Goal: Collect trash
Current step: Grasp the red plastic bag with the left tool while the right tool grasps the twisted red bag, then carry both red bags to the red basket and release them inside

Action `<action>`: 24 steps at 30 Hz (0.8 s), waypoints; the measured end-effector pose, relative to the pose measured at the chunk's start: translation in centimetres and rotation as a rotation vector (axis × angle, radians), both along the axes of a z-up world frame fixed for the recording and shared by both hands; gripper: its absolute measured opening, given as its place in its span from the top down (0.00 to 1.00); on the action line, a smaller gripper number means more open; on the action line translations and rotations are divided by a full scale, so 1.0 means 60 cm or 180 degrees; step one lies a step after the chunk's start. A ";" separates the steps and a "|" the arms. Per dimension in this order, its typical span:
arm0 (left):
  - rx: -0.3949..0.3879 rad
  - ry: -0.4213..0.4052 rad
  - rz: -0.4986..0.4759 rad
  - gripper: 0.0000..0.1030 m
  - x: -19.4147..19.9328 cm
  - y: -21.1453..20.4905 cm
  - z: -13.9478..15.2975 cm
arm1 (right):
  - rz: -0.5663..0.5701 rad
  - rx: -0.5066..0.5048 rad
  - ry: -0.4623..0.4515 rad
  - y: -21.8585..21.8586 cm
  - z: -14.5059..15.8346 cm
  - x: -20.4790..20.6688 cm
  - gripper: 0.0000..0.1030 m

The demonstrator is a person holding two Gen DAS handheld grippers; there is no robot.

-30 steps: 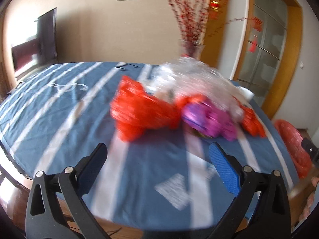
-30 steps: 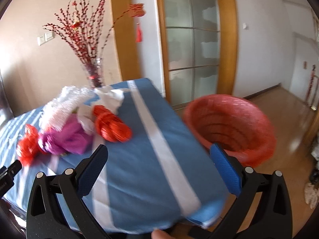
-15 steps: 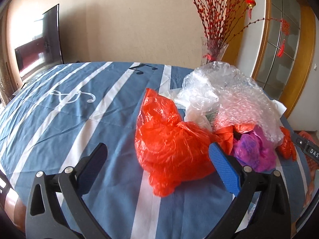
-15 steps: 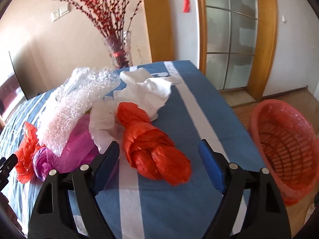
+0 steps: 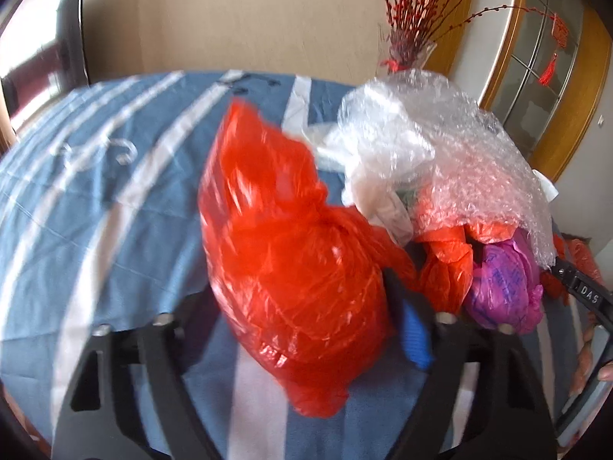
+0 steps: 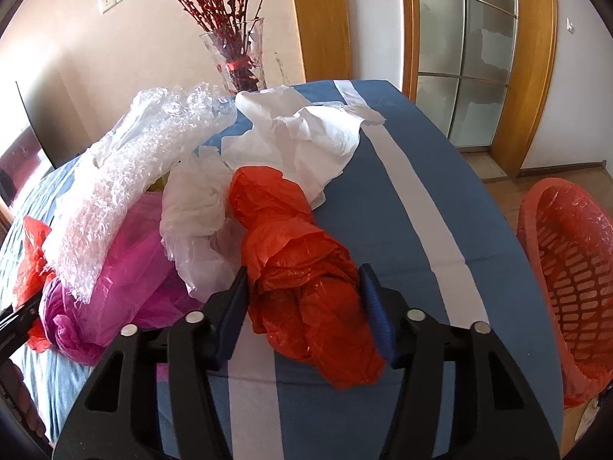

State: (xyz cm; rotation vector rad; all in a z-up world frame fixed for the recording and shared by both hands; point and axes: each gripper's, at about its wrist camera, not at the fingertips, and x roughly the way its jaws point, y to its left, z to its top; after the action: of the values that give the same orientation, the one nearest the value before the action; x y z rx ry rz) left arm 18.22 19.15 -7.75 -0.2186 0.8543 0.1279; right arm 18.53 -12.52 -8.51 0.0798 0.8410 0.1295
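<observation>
Both tongs are closing, each with a red bag between its fingers. Left tongs point(image 5: 306, 318) straddle a large red plastic bag point(image 5: 291, 260) lying on the bench point(image 5: 95, 211), which wears a blue cloth with white stripes; the picture is blurred, so contact cannot be told. That bag's long axis runs away from the camera, its tied neck pointing toward the far wall. Right tongs point(image 6: 302, 306) flank a smaller twisted red bag point(image 6: 302, 264), blue pads right against its sides; its long axis runs from near right to far left. Bubble wrap point(image 6: 134, 176), a purple bag point(image 6: 122, 268) and white paper point(image 6: 306, 142) lie heaped beside it. An orange basket point(image 6: 574, 276) stands off the bench's right edge.
</observation>
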 end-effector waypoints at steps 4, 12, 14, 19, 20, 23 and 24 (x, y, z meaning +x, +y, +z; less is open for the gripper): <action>-0.0156 -0.0030 -0.0022 0.51 0.000 0.004 -0.004 | 0.0019 0.0040 -0.0019 -0.005 0.002 -0.006 0.52; -0.0125 -0.0197 -0.0089 0.71 -0.018 0.003 0.014 | 0.0029 0.0052 -0.0084 -0.013 0.010 -0.019 0.54; -0.0111 -0.0253 -0.0085 0.72 -0.027 0.005 0.023 | 0.0018 0.0055 -0.0114 -0.018 0.014 -0.027 0.54; -0.0074 -0.0396 -0.0110 0.72 -0.050 0.004 0.052 | -0.0001 0.0051 -0.0203 -0.034 0.027 -0.047 0.54; -0.0059 -0.0440 -0.0130 0.72 -0.056 0.000 0.062 | -0.0004 0.0048 -0.0225 -0.036 0.030 -0.050 0.54; -0.0033 -0.0555 -0.0204 0.72 -0.074 -0.015 0.089 | -0.0011 0.0025 -0.0341 -0.048 0.046 -0.069 0.54; -0.0024 -0.0587 -0.0235 0.72 -0.078 -0.020 0.098 | -0.0012 0.0013 -0.0372 -0.050 0.050 -0.075 0.54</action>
State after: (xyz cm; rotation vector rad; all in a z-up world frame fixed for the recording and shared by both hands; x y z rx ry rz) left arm 13.56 17.93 -1.89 -0.2021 0.6786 0.0347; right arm 14.04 -15.53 -5.50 0.0771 0.7238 0.1311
